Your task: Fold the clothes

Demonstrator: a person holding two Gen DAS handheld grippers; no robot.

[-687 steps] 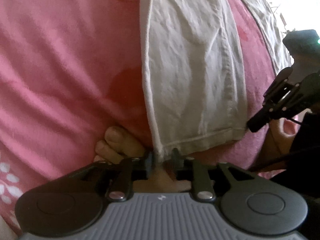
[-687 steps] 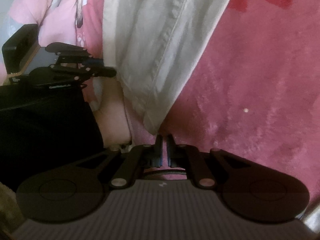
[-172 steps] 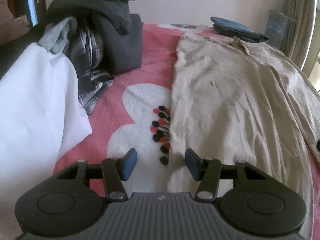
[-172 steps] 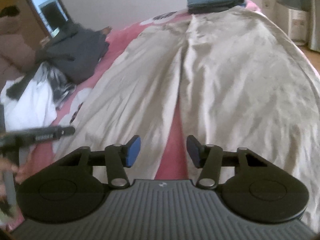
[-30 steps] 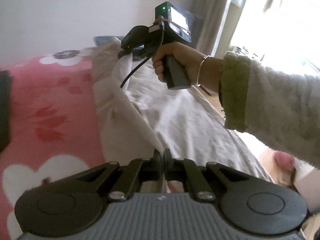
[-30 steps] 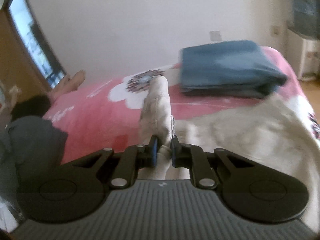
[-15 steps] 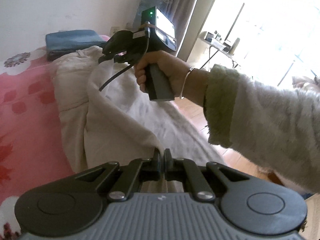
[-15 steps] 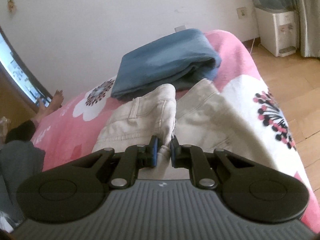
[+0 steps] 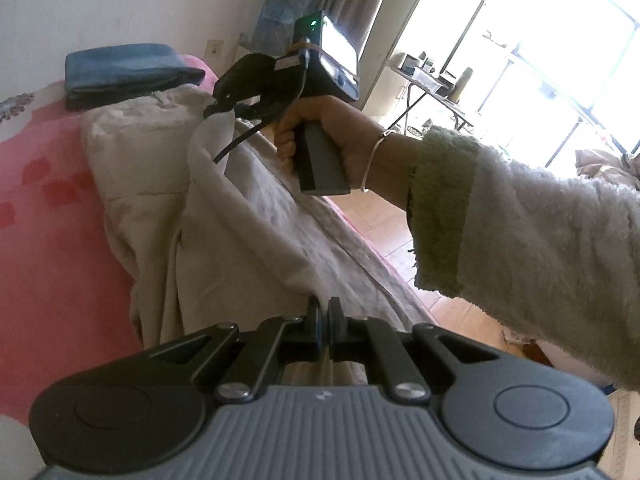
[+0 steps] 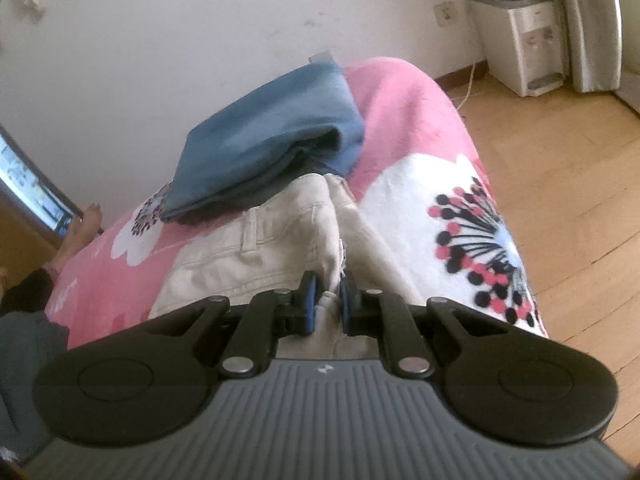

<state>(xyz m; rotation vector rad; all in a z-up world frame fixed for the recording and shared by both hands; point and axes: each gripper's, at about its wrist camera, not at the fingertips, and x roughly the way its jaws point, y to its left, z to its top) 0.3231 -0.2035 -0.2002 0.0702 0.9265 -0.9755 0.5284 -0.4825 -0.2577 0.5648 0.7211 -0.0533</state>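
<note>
The creased, cream-coloured cotton trousers (image 9: 240, 216), which a few seconds earlier had lain spread flat on the bed, were now lifted along one side and draped in soft folds over the fleecy pink flower-patterned blanket (image 10: 420, 120). The left hand-held gripper (image 9: 323, 322) was clamped tight on a thin fabric edge, while the right hand-held gripper (image 10: 328, 300) pinched a thicker bunch near the stitched waistband. A folded blue cloth (image 10: 272, 136) lay just beyond the waistband by the wall.

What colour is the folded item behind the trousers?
Blue; the folded item shows best in the right wrist view.
</note>
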